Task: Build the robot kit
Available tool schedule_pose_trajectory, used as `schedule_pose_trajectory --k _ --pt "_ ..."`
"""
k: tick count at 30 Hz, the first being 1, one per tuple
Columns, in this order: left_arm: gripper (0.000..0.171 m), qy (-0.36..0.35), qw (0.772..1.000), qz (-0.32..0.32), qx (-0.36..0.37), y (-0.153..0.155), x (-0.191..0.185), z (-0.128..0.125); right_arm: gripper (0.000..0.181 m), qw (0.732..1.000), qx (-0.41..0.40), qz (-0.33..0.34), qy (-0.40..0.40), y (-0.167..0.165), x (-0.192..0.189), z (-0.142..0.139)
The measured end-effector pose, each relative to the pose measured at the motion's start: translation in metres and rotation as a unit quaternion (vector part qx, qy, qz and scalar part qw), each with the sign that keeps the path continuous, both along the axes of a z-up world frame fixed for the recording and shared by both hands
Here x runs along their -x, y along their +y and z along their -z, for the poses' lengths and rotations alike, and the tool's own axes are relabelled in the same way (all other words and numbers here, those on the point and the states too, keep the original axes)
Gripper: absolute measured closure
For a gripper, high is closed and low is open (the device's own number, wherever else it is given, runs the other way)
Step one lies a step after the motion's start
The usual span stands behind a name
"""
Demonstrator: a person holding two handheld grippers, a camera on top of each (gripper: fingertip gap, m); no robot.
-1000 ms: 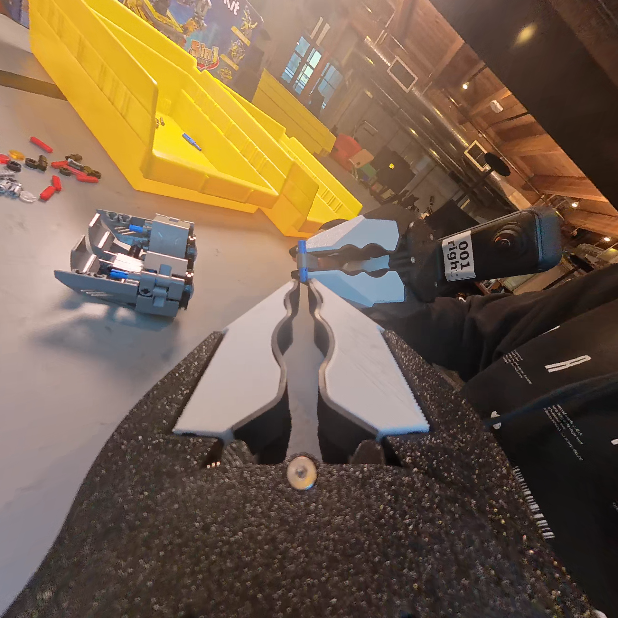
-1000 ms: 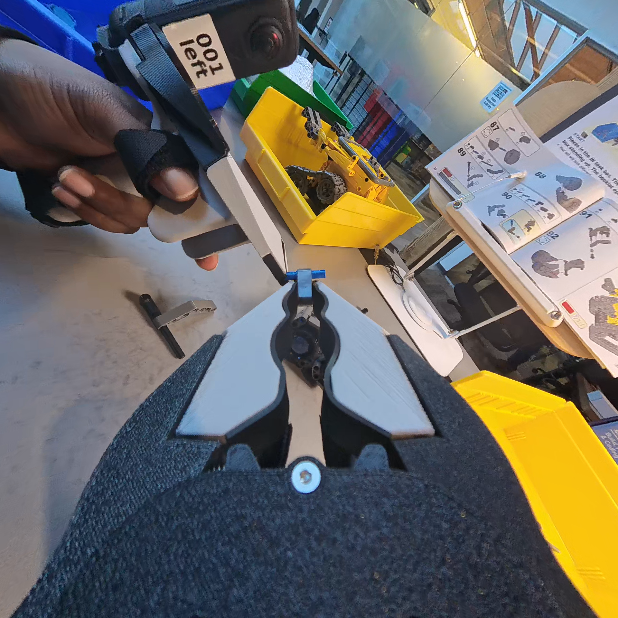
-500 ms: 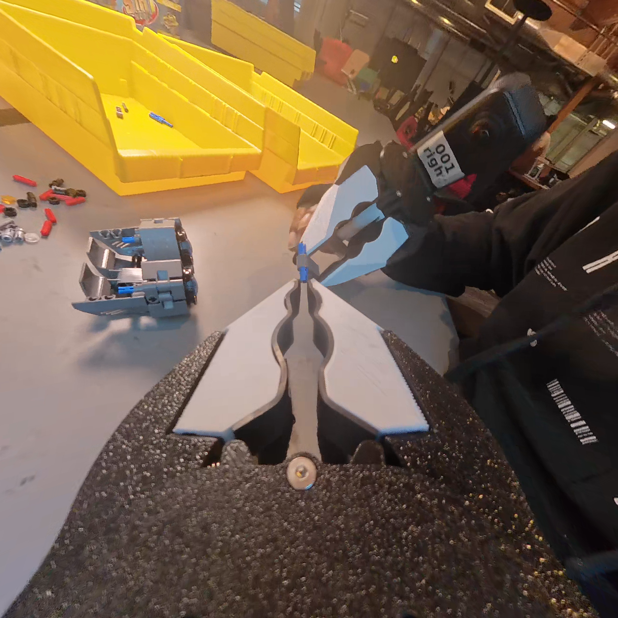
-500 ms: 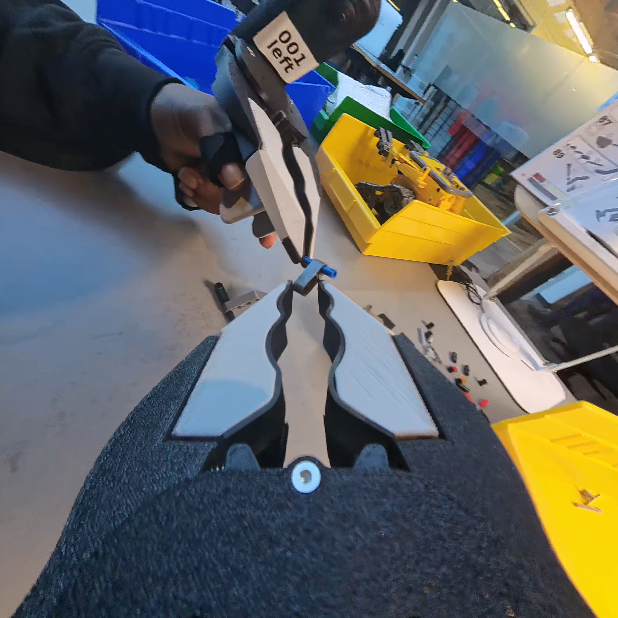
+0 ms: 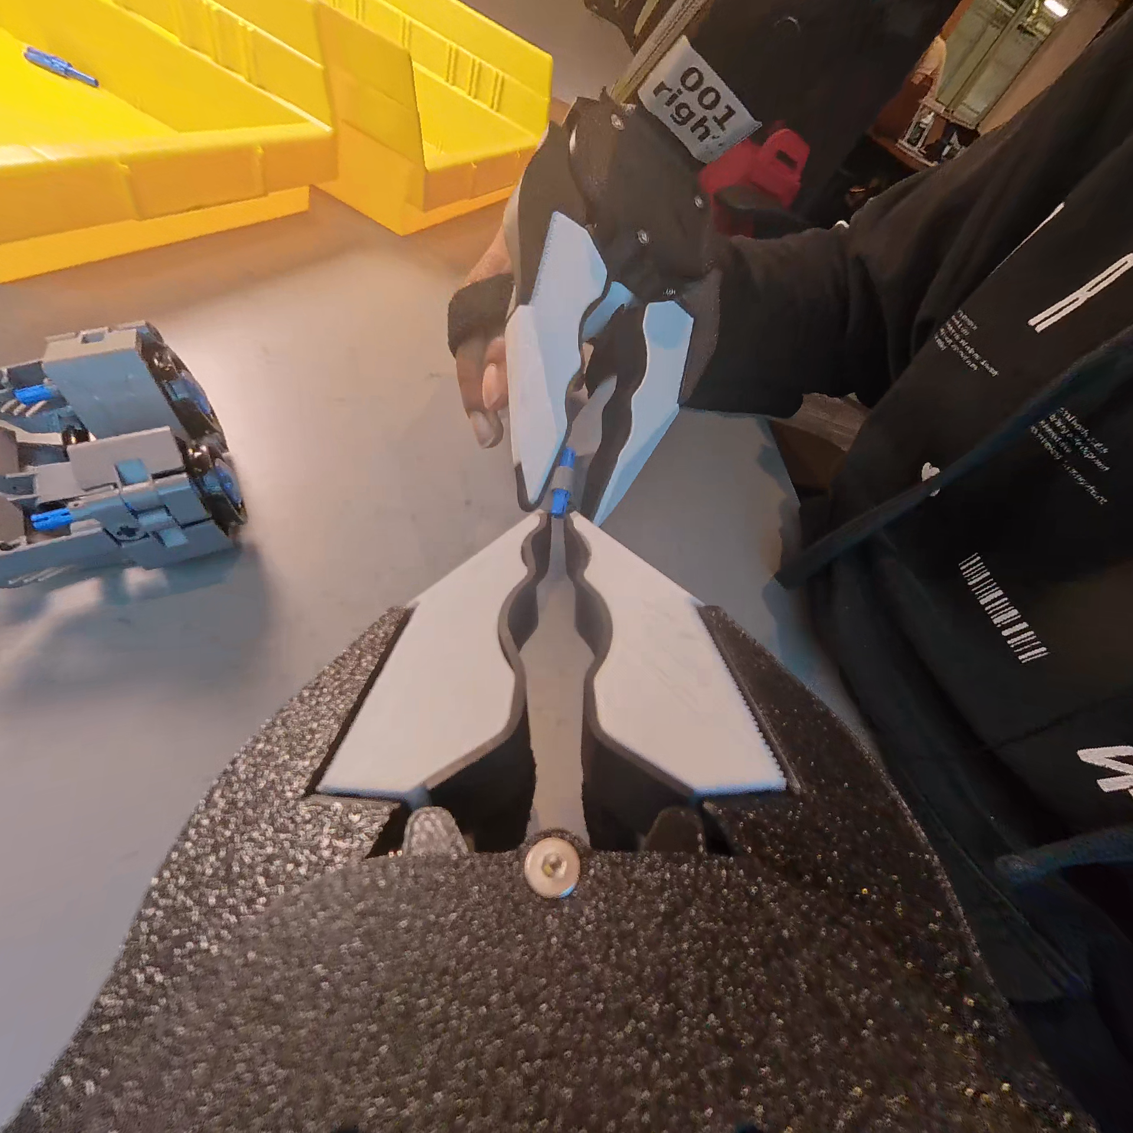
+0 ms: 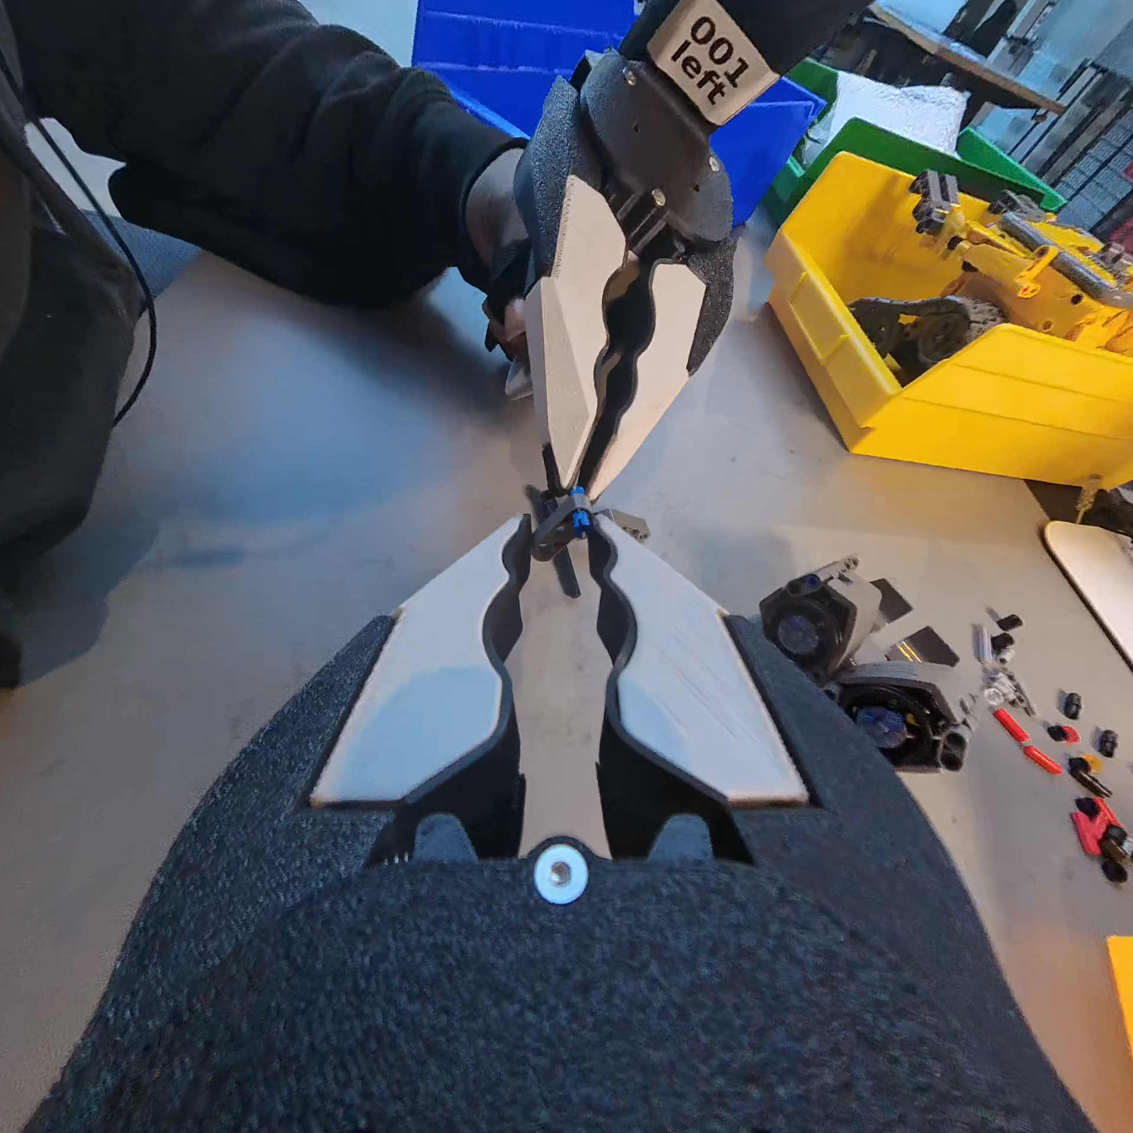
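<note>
My right gripper is shut on a small dark grey connector that has a blue pin through it, held at the fingertips above the grey table. My left gripper is shut and empty. Its tips meet the end of the blue pin. In the left wrist view my right gripper comes down from above with the connector between its fingers. In the right wrist view my left gripper points down onto the pin. A gloved hand holds each gripper.
A grey model assembly lies on the table, and also shows in the right wrist view. Yellow bins stand behind it. A yellow bin holds a tracked model. Small red and black parts, a black axle and a grey beam lie loose. Left and right tips are no more than a few centimetres apart.
Both grippers have tilted down toward the table while their tips stayed together at the blue pin. The right gripper's fingers stand a little wider, with the connector now out at their tips.
</note>
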State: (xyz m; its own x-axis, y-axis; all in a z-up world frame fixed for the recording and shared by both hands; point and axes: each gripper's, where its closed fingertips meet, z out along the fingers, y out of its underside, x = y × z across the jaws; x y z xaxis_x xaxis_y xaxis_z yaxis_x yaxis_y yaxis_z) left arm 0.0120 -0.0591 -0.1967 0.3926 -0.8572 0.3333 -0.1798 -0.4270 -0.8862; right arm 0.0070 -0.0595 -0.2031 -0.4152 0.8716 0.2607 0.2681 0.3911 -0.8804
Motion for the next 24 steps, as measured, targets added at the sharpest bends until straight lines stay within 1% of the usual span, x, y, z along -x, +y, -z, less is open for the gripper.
schedule_pose_trajectory --k 5,7,9,11,13,15,16,20,24 --pt "0.168 -0.004 1.0 -0.011 0.022 0.004 0.003 0.003 0.165 1.0 -0.018 0.007 -0.018 0.004 0.0 0.009" --pt "0.168 -0.01 0.999 -0.014 0.034 0.004 0.005 0.004 0.156 0.999 -0.034 0.017 -0.009 0.007 0.001 0.007" --pt "0.168 -0.013 0.999 -0.015 0.044 0.004 0.004 0.005 0.141 0.999 -0.045 0.026 0.006 0.008 0.004 0.001" --pt "0.168 -0.017 0.999 -0.013 0.047 0.004 0.003 0.004 0.135 0.998 -0.061 0.02 0.012 0.005 0.005 -0.001" --pt "0.168 -0.022 0.998 -0.013 0.056 0.004 0.003 0.005 0.139 0.996 -0.086 0.011 0.006 0.002 0.004 0.005" --pt "0.168 -0.026 0.998 -0.015 0.061 0.005 0.004 0.004 0.157 0.994 -0.112 0.013 0.003 0.003 0.005 0.009" --pt "0.168 -0.027 0.997 -0.017 0.065 0.005 0.004 0.005 0.159 0.993 -0.121 0.016 0.0 0.004 0.005 0.011" --pt "0.168 -0.033 0.996 -0.022 0.082 0.006 0.005 0.006 0.159 0.993 -0.121 0.017 -0.002 0.004 0.005 0.012" --pt "0.169 -0.055 0.992 -0.028 0.112 0.009 0.007 0.006 0.159 0.989 -0.143 0.017 -0.001 0.006 0.006 0.014"
